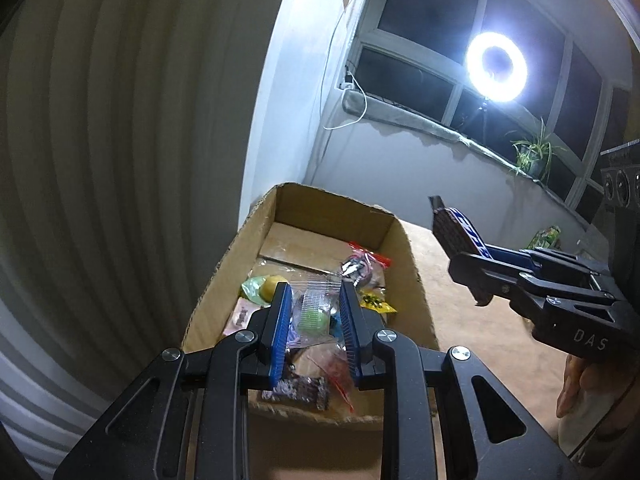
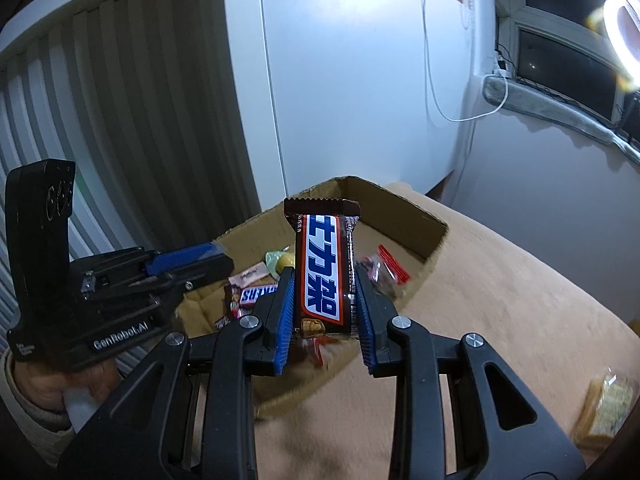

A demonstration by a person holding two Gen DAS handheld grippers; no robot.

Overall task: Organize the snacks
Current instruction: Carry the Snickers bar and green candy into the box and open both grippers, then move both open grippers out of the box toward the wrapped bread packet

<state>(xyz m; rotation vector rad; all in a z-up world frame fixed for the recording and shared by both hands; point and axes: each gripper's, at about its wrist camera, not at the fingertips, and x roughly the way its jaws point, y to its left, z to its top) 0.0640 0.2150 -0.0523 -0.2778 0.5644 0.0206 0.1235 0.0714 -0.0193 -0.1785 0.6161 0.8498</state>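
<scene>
1. The right gripper point(image 2: 325, 296) is holding a Snickers bar point(image 2: 323, 270) upright between its blue pads point(image 2: 285, 320), the bar's crimped top end standing above the fingertips.
2. In the left wrist view, that same right gripper point(image 1: 466, 270) is showing at the right edge, with the bar point(image 1: 456, 240) sticking up out of it, off to the right of the box point(image 1: 416, 280) and above the tan cloth point(image 1: 480, 360).
3. The left gripper point(image 1: 314, 312) is hovering over the near end of the box, its jaws standing partly apart with nothing between the pads point(image 1: 280, 332).
4. The cardboard box point(image 2: 434, 240) is sitting on the cloth point(image 2: 500, 300) with its top open, already holding a loose heap of snacks: a clear bag of green sweets point(image 1: 314, 312), a yellow-green candy point(image 1: 264, 290), a red-sealed bag point(image 1: 362, 262) and another Snickers point(image 2: 256, 294).
5. In the right wrist view, the left gripper point(image 2: 188, 264) is reaching over the box's left wall.
6. A packet of crackers point(image 2: 608, 408) is lying on the cloth well apart from the box, near the right edge.
7. A ring light point(image 1: 496, 66) is glaring in front of the dark window point(image 1: 432, 12).
</scene>
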